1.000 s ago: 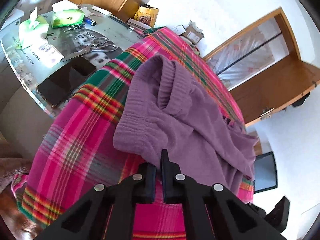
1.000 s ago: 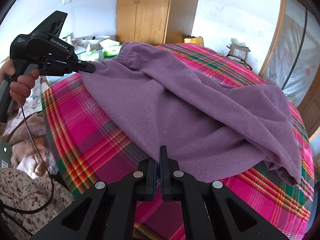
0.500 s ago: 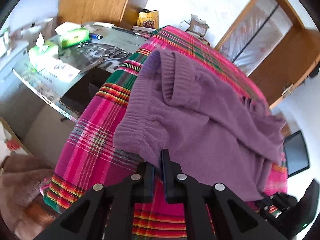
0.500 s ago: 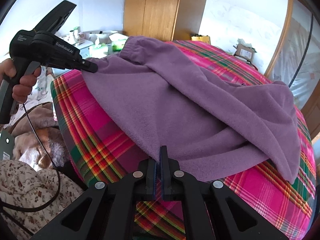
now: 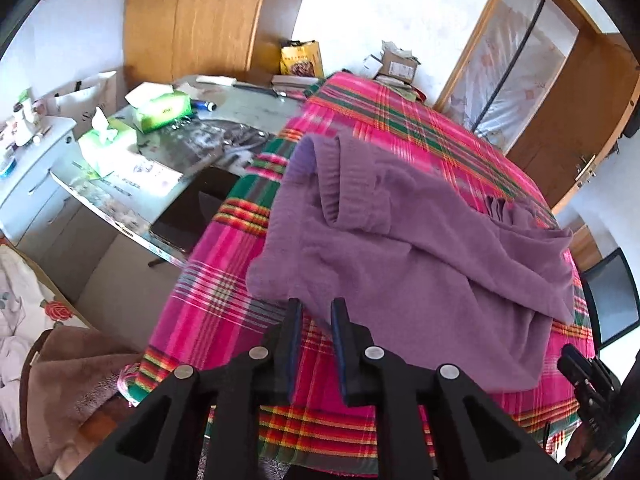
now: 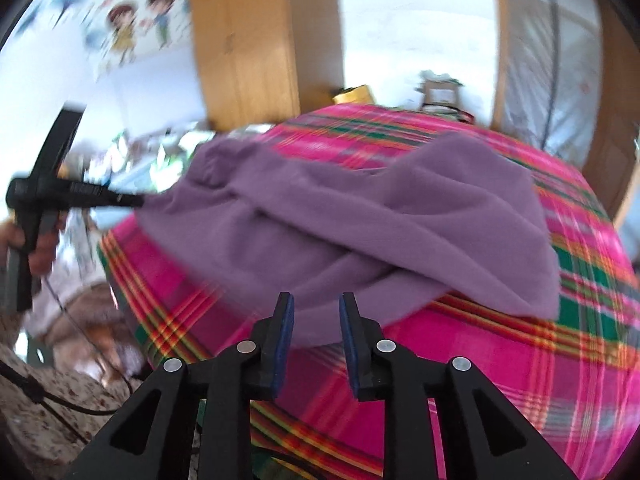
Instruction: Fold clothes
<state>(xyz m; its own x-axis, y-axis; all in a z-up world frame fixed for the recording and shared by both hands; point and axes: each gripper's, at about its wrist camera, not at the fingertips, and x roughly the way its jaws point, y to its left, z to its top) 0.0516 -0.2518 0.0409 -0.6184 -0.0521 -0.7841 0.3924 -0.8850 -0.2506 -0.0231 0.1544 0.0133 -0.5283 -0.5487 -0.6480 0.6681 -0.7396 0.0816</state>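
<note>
Purple fleece trousers (image 5: 400,248) lie rumpled on the pink plaid cloth (image 5: 224,280) of the table, their elastic waistband at the left end. My left gripper (image 5: 313,312) is open, its jaws apart at the near waistband corner with the cloth edge just beyond the tips. My right gripper (image 6: 315,308) is open at the trousers' near hem (image 6: 320,312), nothing clamped. The trousers (image 6: 360,216) spread across the right wrist view, which is blurred. The left gripper's body (image 6: 72,196) shows there at the waistband end.
A glass side table (image 5: 160,168) at the left carries tissue packs (image 5: 160,106), a dark phone (image 5: 192,212), scissors and papers. A wooden wardrobe (image 5: 192,20) and a door stand behind. A brown blanket (image 5: 80,380) lies at the lower left, at the table's near edge.
Both grippers have opened and let go of the trousers, which have dropped flatter onto the cloth. Both cameras have tilted up and pulled back a little.
</note>
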